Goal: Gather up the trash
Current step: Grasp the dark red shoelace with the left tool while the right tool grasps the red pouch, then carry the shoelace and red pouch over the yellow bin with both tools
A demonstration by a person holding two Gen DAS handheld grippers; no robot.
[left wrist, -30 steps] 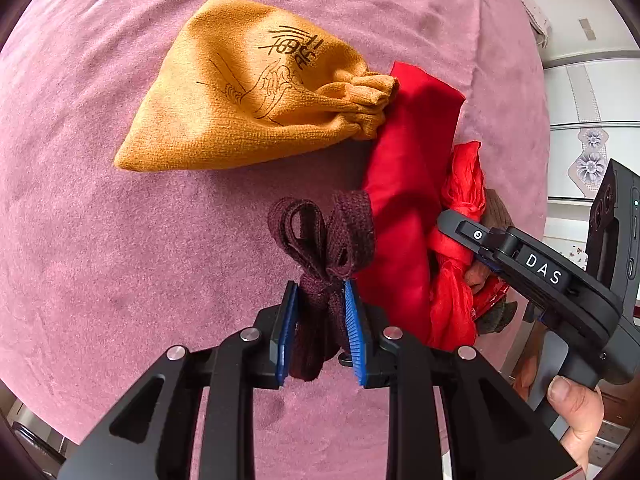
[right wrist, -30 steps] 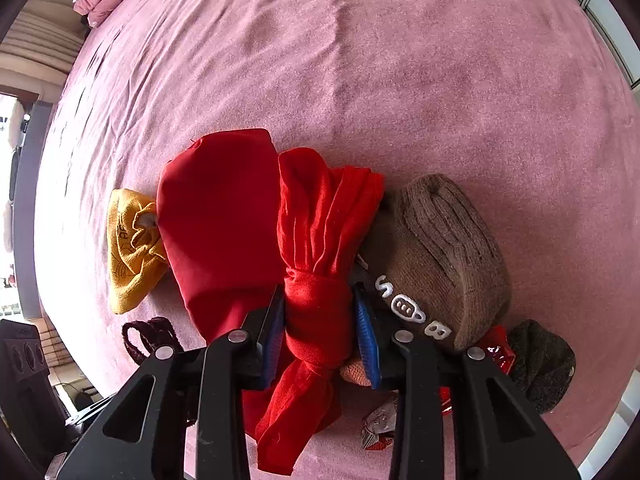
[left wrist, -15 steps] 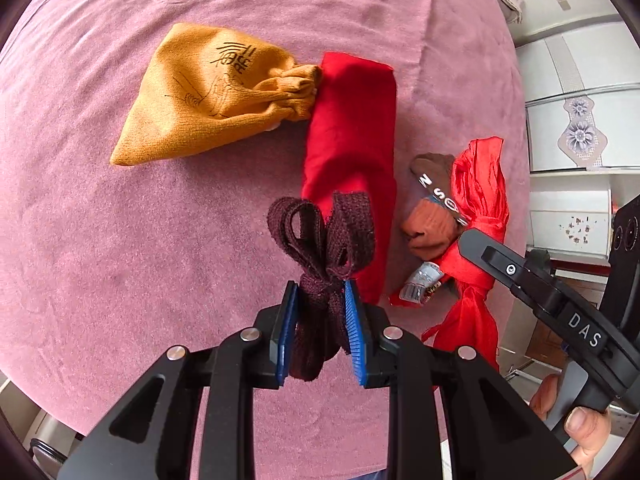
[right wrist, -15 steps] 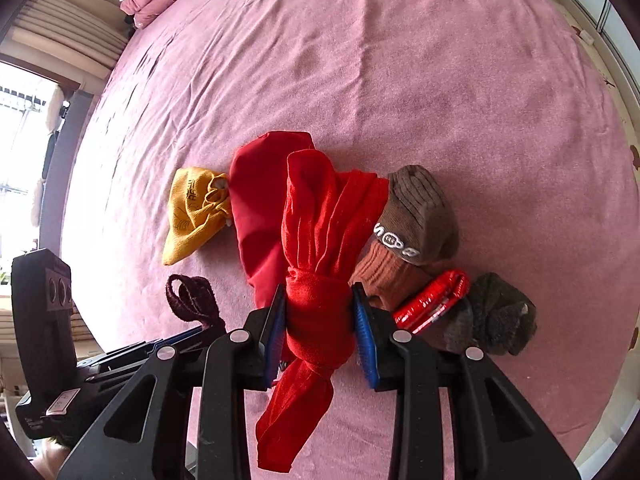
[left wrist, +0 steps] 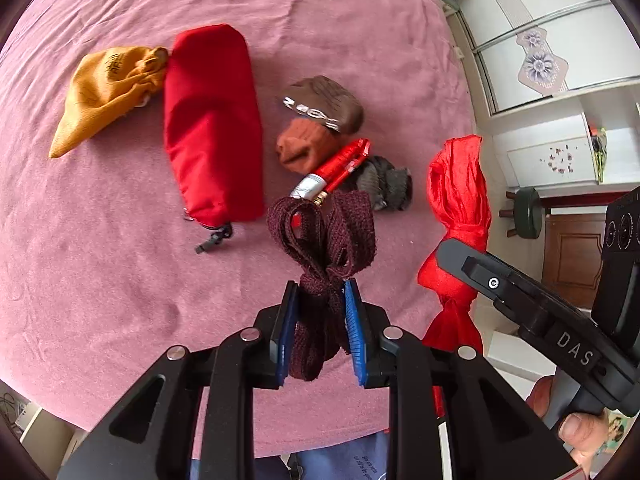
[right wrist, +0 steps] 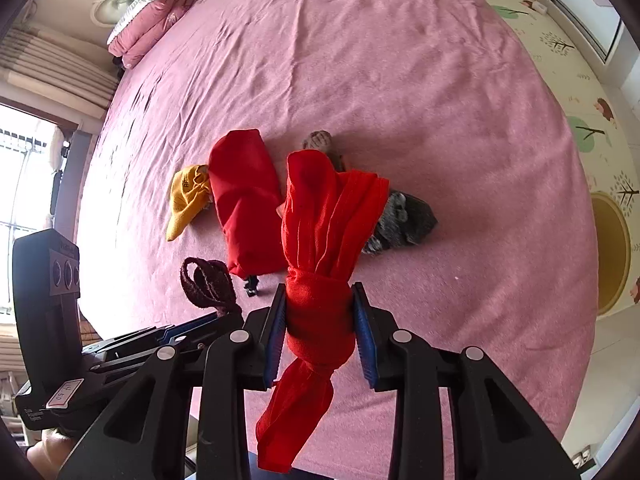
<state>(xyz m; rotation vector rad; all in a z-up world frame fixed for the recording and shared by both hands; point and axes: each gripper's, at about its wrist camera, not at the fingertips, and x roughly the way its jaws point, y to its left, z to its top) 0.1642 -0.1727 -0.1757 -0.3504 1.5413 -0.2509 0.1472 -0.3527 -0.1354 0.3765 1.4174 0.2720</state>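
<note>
My left gripper [left wrist: 320, 320] is shut on a dark maroon knotted strap [left wrist: 324, 240] and holds it above the pink bed. My right gripper [right wrist: 320, 328] is shut on a knotted red scarf [right wrist: 324, 236], also lifted; the scarf shows in the left wrist view [left wrist: 458, 200] at the right. On the bed lie a mustard drawstring pouch [left wrist: 104, 96], a red pouch [left wrist: 212, 120], a brown knit hat [left wrist: 320, 104], a red wrapper tube [left wrist: 336, 168] and a dark grey knit piece [left wrist: 384, 184].
The pink bedspread [right wrist: 400, 80] fills both views. Pillows and a headboard [right wrist: 152, 4] are at the far end. A patterned floor mat [right wrist: 592, 120] lies to the right of the bed. White cabinets [left wrist: 540, 60] and a stool [left wrist: 528, 212] stand beyond the bed edge.
Both grippers have risen and pulled back from the pile with their cloths. The red scarf came off the pile, uncovering the brown hat, red tube and grey knit piece.
</note>
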